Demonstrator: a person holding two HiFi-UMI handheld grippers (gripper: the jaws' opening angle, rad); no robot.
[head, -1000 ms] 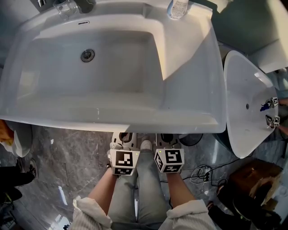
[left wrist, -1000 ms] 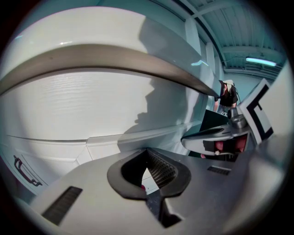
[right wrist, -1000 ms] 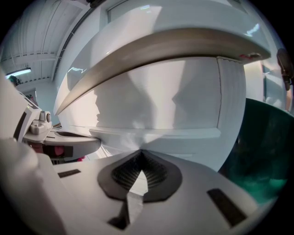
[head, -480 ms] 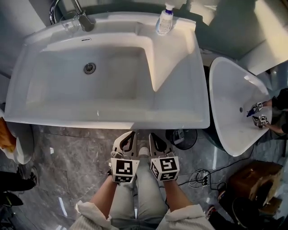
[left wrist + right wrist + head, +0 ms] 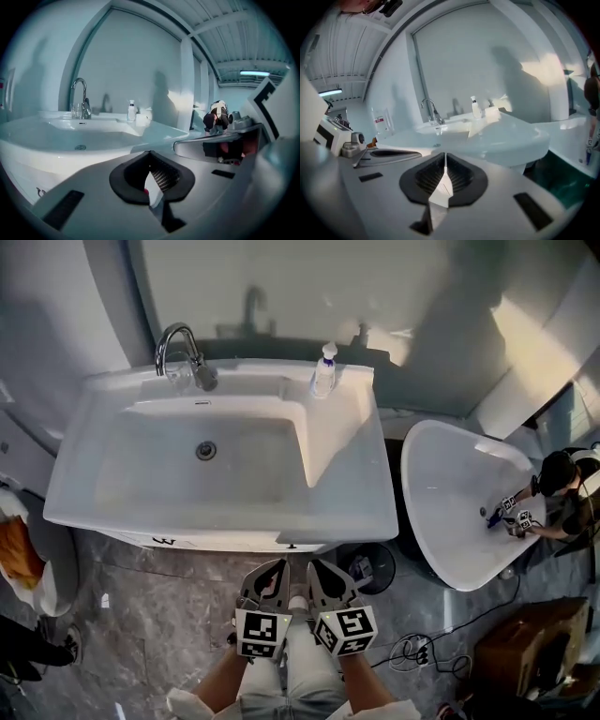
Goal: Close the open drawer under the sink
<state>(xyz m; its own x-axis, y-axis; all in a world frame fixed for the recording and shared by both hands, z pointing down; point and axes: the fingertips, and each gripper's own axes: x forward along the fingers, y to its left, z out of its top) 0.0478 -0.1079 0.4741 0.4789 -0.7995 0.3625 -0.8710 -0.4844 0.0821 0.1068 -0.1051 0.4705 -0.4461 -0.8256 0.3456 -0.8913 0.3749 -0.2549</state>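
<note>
The white rectangular ceramic sink [image 5: 349, 495] fills the middle. Just under its front rim shows a thin strip of the white drawer front [image 5: 225, 542]. The left gripper [image 5: 274, 570] and right gripper [image 5: 316, 570] hang side by side near that rim, fingers pressed together on nothing.

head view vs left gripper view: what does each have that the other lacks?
Head view only: grey marble floor, brown cardboard box. Left gripper view only: lit ceiling strip lamp, and left tongs seen shut and empty up close. Both: white ceramic sink, chrome gooseneck faucet, white soap bottle.
</note>
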